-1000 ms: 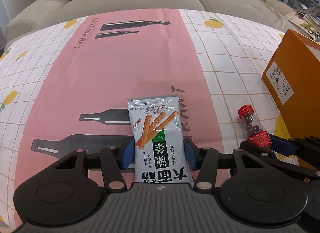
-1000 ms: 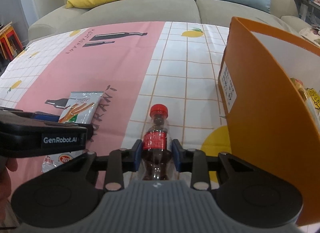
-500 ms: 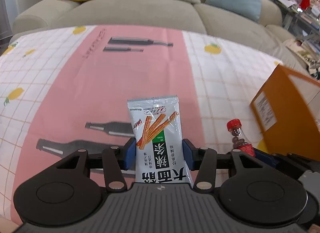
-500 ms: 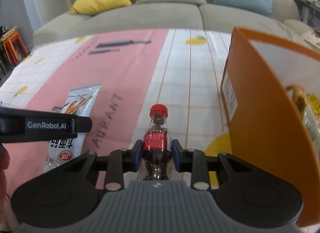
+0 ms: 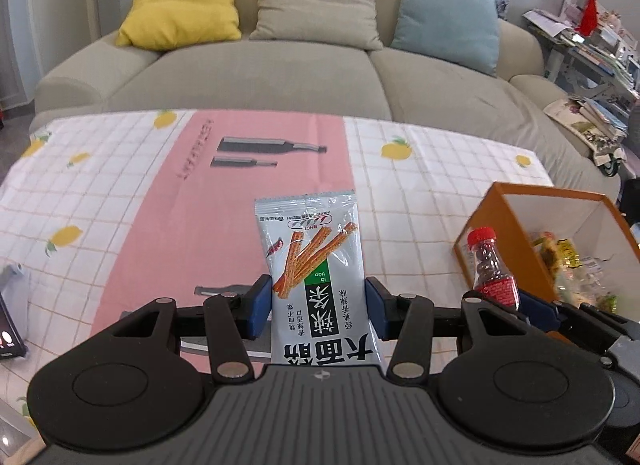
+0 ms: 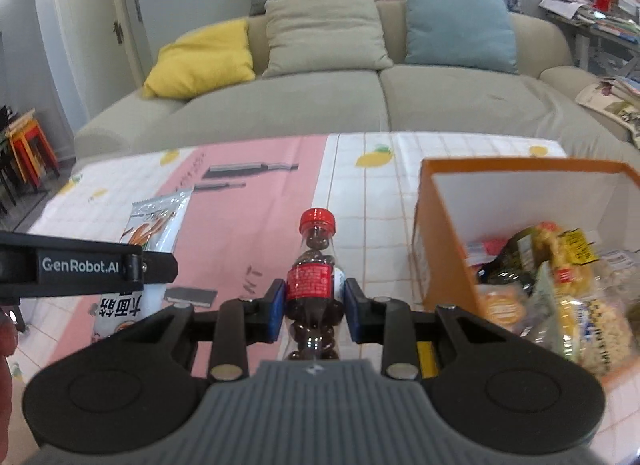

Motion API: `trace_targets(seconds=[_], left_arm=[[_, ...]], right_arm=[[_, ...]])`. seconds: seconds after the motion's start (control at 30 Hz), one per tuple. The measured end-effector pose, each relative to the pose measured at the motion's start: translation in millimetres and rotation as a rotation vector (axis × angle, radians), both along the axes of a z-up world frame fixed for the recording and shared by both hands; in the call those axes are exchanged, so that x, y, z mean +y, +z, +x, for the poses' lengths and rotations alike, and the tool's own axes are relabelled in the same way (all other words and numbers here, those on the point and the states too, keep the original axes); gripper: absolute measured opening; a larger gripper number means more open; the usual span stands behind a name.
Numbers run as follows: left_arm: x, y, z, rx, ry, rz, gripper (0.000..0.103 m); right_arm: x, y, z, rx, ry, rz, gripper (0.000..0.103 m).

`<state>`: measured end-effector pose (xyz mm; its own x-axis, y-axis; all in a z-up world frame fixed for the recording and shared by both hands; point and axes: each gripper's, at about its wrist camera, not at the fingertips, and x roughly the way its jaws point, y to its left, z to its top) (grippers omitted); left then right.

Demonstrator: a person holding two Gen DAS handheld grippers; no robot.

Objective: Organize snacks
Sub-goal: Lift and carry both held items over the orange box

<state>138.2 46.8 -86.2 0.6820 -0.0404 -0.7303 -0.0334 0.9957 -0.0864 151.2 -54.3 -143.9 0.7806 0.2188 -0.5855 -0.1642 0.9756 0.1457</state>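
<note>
- Pink-and-white checked cloth (image 5: 168, 225), printed with lemons and bottles, is covering the bench; a beige sofa (image 5: 256, 77) with yellow, tan and blue cushions is being seen behind it.
- A silver snack packet (image 5: 316, 277) showing orange sticks and a green panel is being gripped upright by the left claw (image 5: 316, 305), raised above the cloth.
- A small red-capped bottle (image 6: 314, 277) filled with dark round pieces is being clamped at its red label by the right claw (image 6: 314, 307), just beside the box.
- An orange box (image 6: 440, 265) with a white interior is being filled with several packaged snacks (image 6: 560, 285).
</note>
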Motion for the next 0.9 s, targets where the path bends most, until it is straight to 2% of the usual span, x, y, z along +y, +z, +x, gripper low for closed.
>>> trace_targets(seconds=[0.43, 0.67, 0.83, 0.9], left_arm=[[-45.0, 54.1, -24.4, -0.062, -0.100, -0.035, 0.055], [-86.3, 69.8, -13.3, -0.031, -0.211, -0.128, 0.055], [-118.8, 72.0, 10.9, 0.019, -0.298, -0.224, 0.055], [-133.9, 71.9, 22.3, 0.032, -0.328, -0.235, 0.055]], right_arm=[[-48.1, 60.0, -39.6, -0.061, -0.029, 0.027, 0.029], [-110.7, 82.7, -45.6, -0.005, -0.052, 0.095, 0.029], [-158.8, 99.4, -42.1, 0.032, -0.082, 0.076, 0.029], [-177.3, 105.8, -37.8, 0.042, -0.100, 0.056, 0.029]])
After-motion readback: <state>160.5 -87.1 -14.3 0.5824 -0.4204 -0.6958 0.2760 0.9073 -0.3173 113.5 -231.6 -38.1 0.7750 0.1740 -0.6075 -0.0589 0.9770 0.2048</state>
